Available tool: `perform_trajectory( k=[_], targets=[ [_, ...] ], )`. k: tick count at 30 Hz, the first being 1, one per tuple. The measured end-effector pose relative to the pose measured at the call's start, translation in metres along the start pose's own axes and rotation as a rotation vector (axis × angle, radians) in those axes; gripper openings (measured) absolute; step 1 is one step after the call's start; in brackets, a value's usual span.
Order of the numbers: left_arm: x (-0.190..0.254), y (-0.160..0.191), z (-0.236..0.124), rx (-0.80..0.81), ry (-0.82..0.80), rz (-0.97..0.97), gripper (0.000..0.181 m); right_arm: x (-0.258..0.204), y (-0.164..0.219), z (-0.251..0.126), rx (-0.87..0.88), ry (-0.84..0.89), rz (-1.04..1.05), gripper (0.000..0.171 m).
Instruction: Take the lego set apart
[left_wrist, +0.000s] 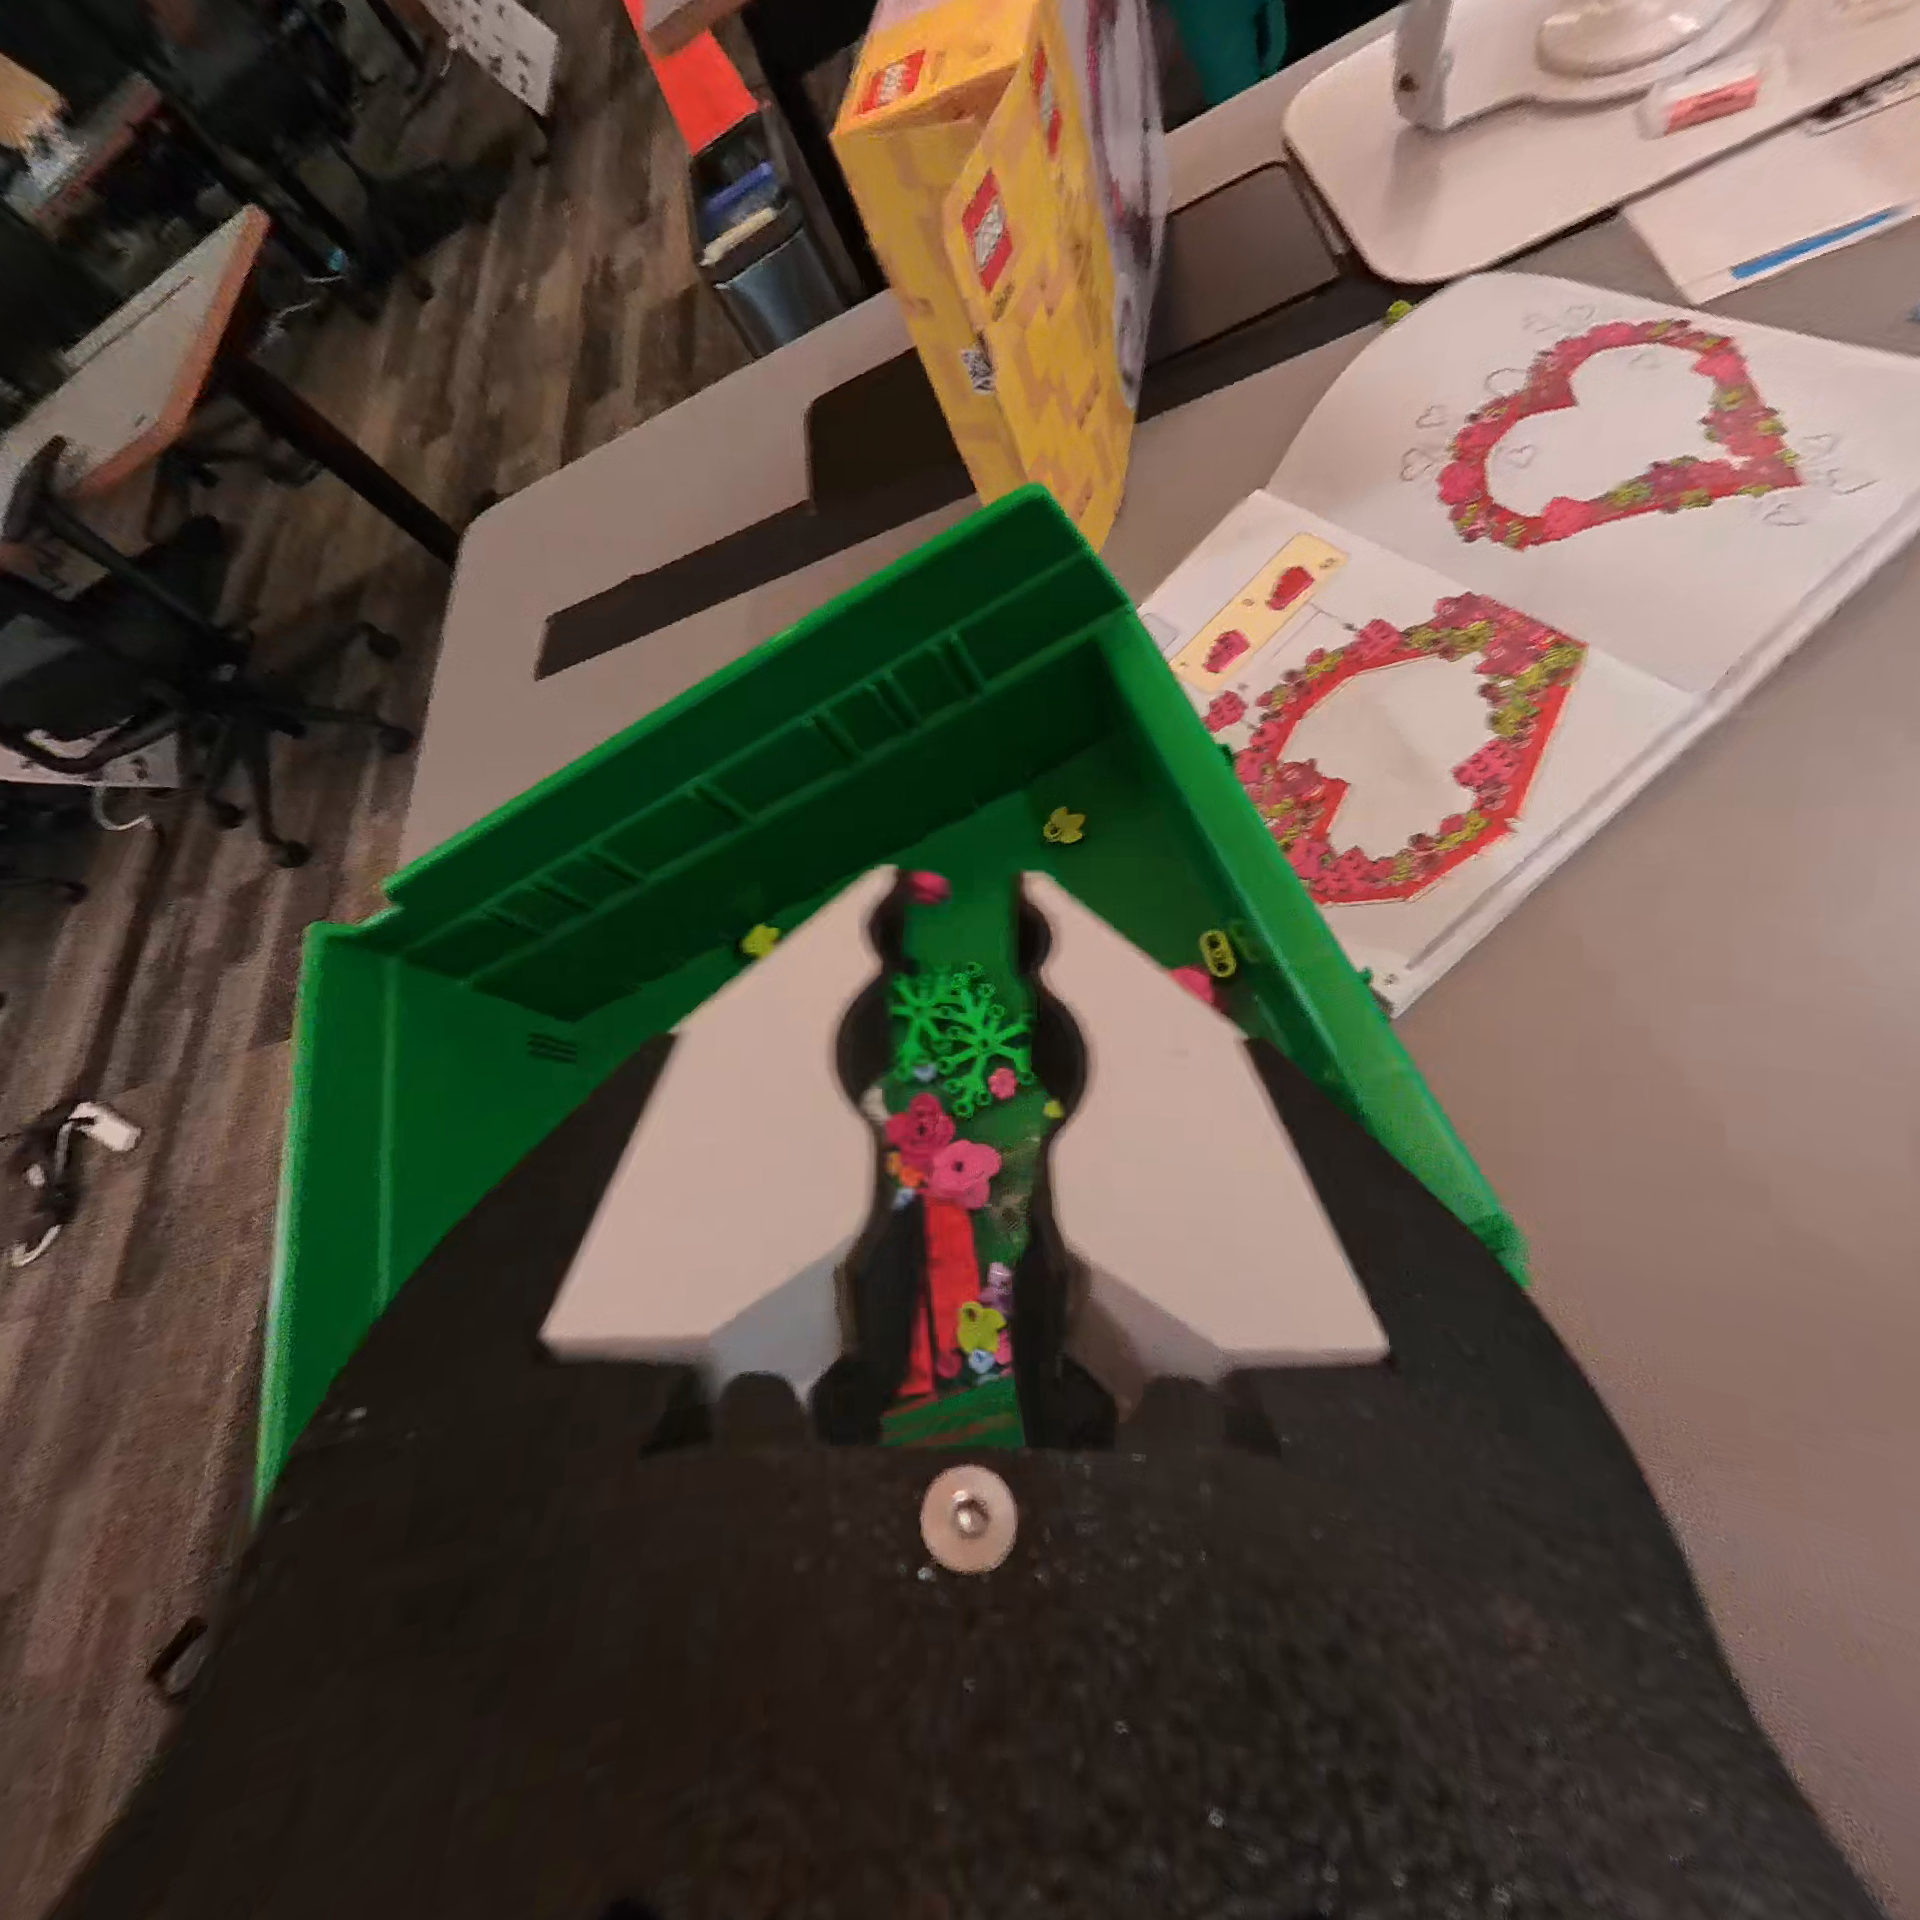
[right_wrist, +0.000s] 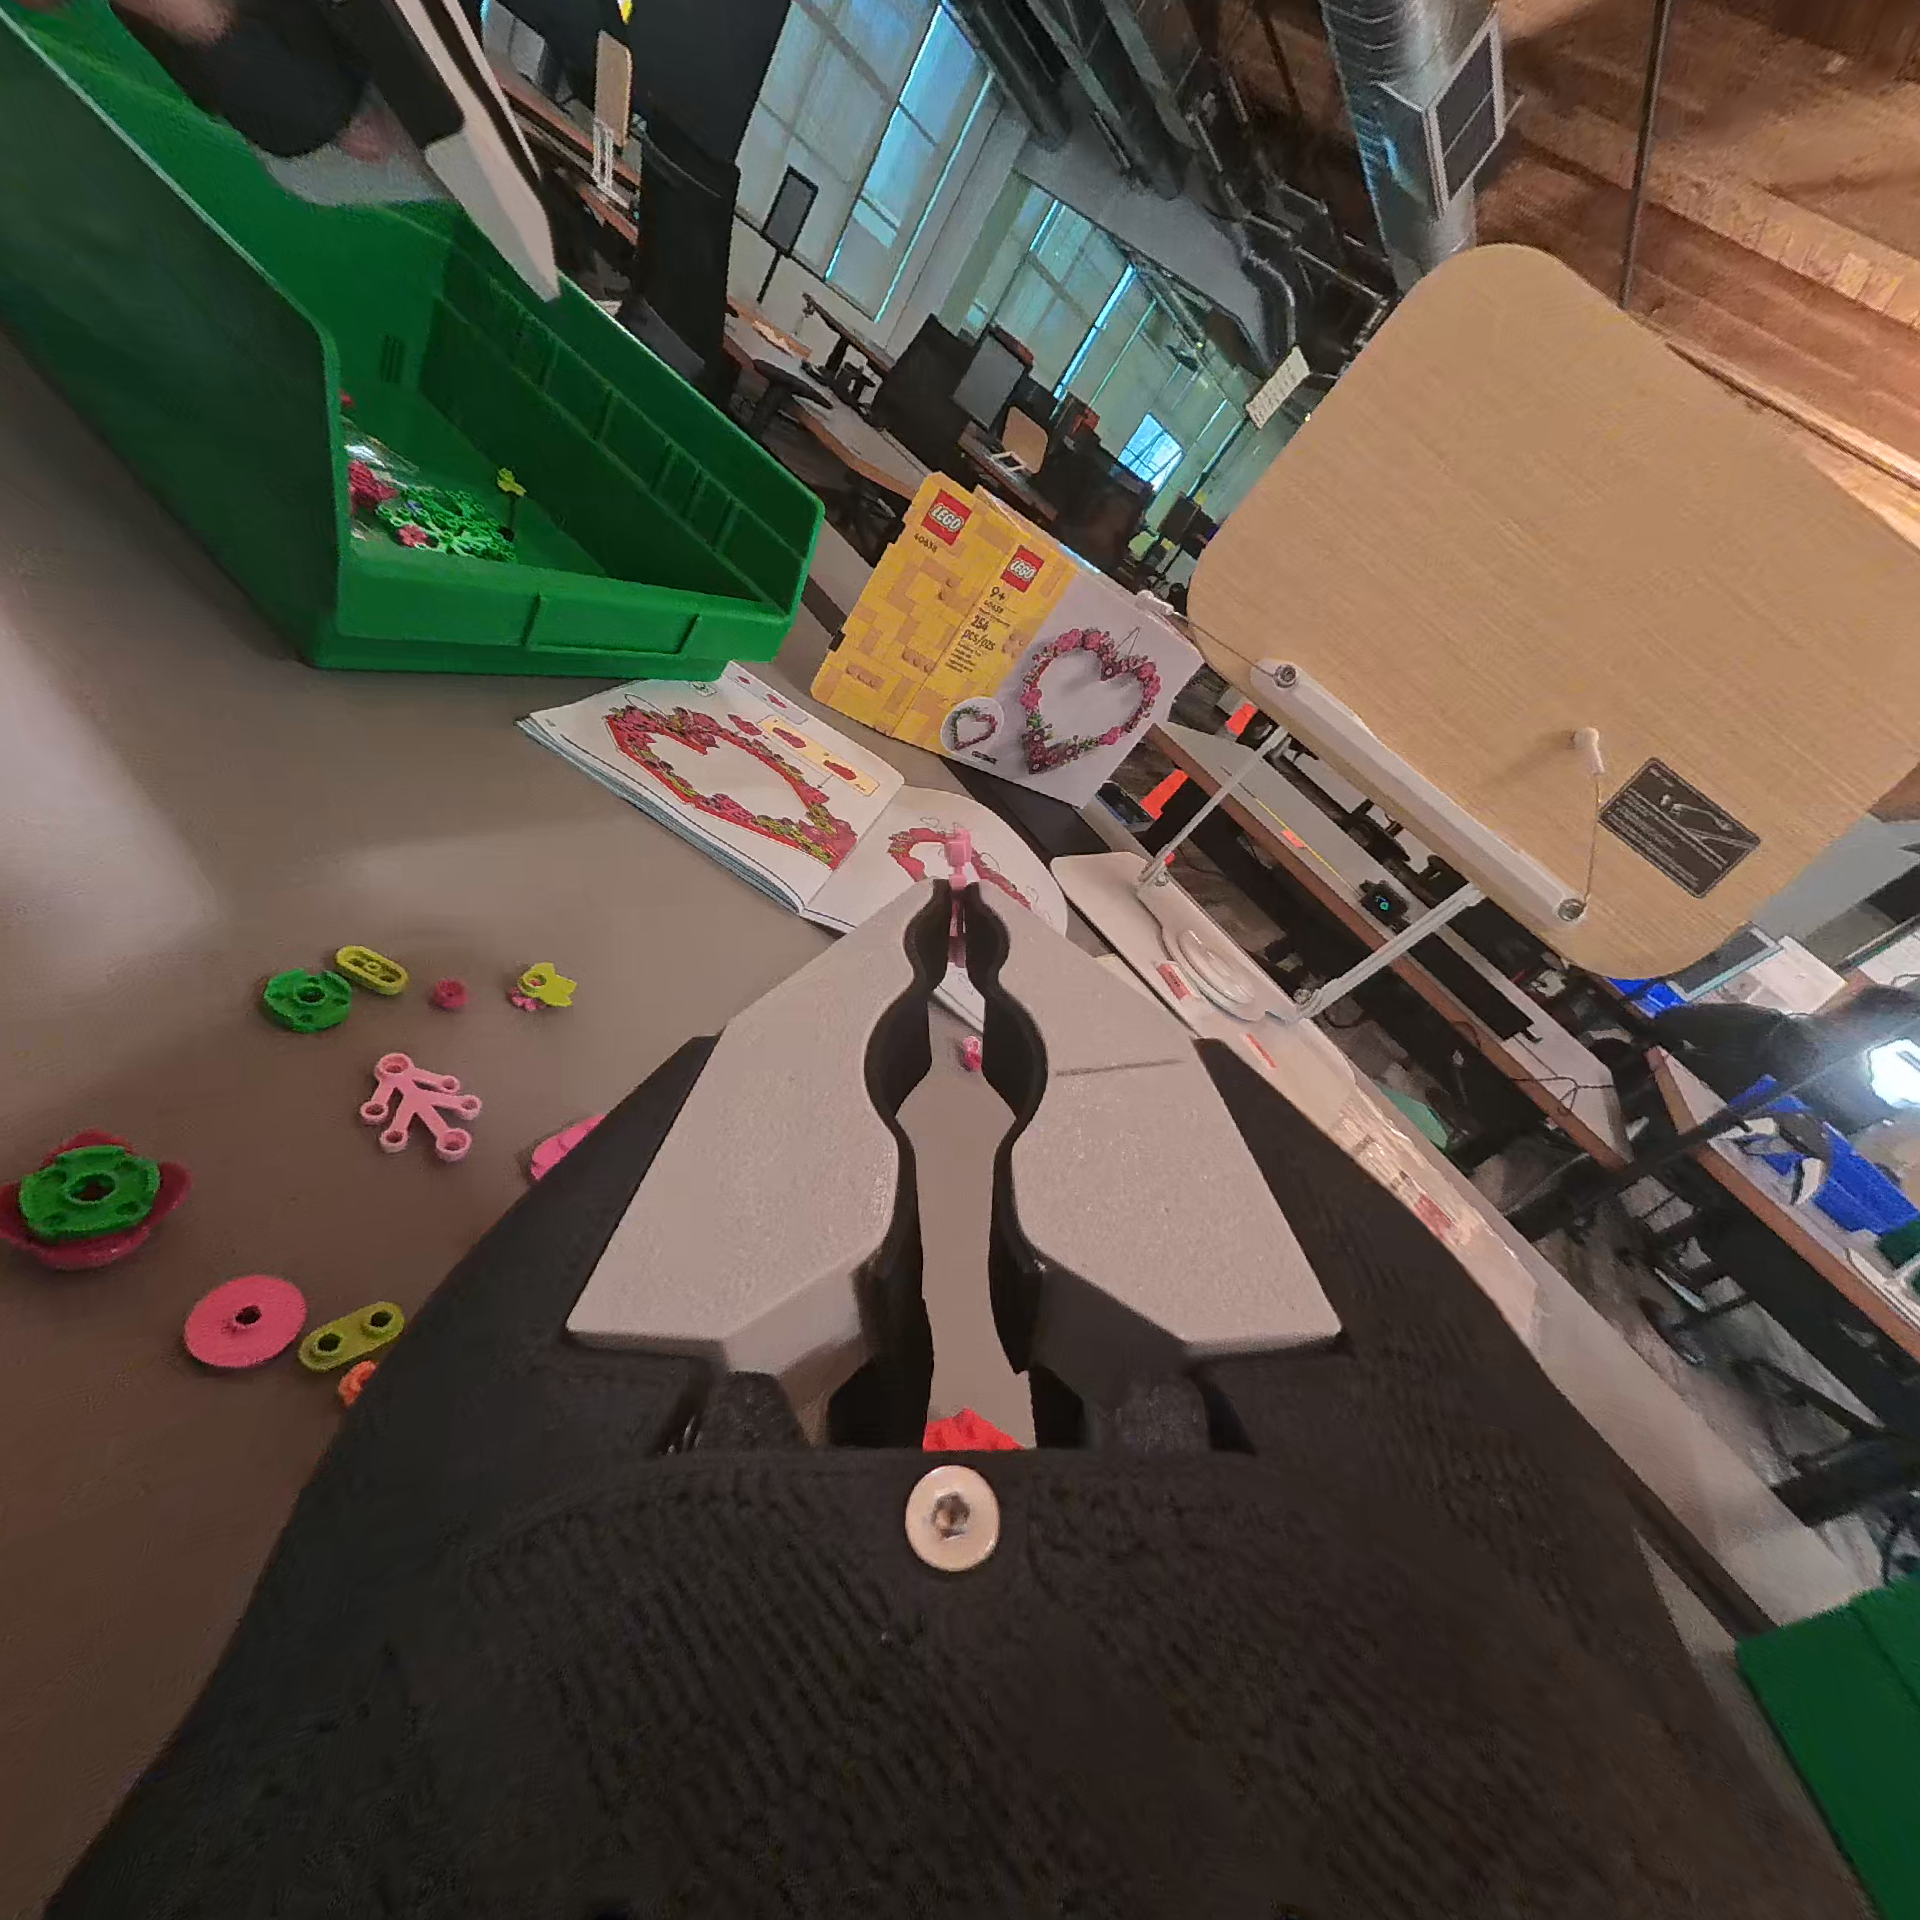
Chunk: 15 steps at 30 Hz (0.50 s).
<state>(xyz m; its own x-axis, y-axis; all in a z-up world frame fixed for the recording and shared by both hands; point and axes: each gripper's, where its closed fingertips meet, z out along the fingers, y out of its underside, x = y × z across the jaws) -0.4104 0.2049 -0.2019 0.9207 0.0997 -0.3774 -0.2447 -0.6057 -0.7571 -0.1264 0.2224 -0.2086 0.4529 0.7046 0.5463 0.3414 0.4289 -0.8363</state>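
Observation:
My left gripper (left_wrist: 958, 875) hovers open over a green plastic bin (left_wrist: 727, 748), nothing held between its fingers. Loose pieces lie in the bin: green leaf pieces (left_wrist: 958, 1029), pink and red flowers (left_wrist: 940, 1143), and a small pink piece (left_wrist: 925, 885) by the fingertips. My right gripper (right_wrist: 956, 883) is shut on a small light-pink piece (right_wrist: 957, 857) and holds it above the table. Loose pieces lie on the table to its left: a pink branch piece (right_wrist: 421, 1117), a green round plate (right_wrist: 307, 997), a dark red flower with a green plate (right_wrist: 88, 1195) and a pink disc (right_wrist: 244, 1320).
The open instruction booklet (right_wrist: 727, 769) lies past the right gripper, with the yellow set box (right_wrist: 956, 613) standing behind it. A wooden board on a white stand (right_wrist: 1558, 571) rises at the right. The bin (right_wrist: 208, 343) sits at the far left, with the left gripper (right_wrist: 488, 156) above it. The grippers' ends are close to 30 cm from one another. The green round plate (right_wrist: 307, 997) is about 15 cm from my right fingertips and 25 cm from my left.

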Motion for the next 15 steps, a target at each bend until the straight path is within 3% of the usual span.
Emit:
perform_trajectory(
  k=[2,3,11,12,14,15],
  targets=[
    [-0.005,0.002,-0.002,-0.009,-0.023,0.008,0.014,-0.002,0.000,0.001,0.000,-0.013,0.013,0.001],
    [-0.002,0.003,-0.003,-0.013,0.000,0.018,0.004,-0.003,0.001,0.001,0.000,-0.019,0.022,0.001],
    [-0.012,0.013,0.000,-0.020,-0.028,0.014,0.003,-0.001,0.002,0.000,0.013,-0.044,0.114,0.000],
    [-0.011,0.011,-0.002,-0.004,-0.019,0.028,0.007,0.000,0.002,0.000,0.014,-0.046,0.124,0.001],
    [-0.008,0.010,-0.004,0.014,-0.005,0.044,0.047,0.001,0.003,0.000,0.015,-0.050,0.143,0.001],
    [-0.008,0.011,-0.005,0.017,-0.006,0.043,0.046,0.001,0.003,0.000,0.016,-0.053,0.151,0.001]
  ],
)
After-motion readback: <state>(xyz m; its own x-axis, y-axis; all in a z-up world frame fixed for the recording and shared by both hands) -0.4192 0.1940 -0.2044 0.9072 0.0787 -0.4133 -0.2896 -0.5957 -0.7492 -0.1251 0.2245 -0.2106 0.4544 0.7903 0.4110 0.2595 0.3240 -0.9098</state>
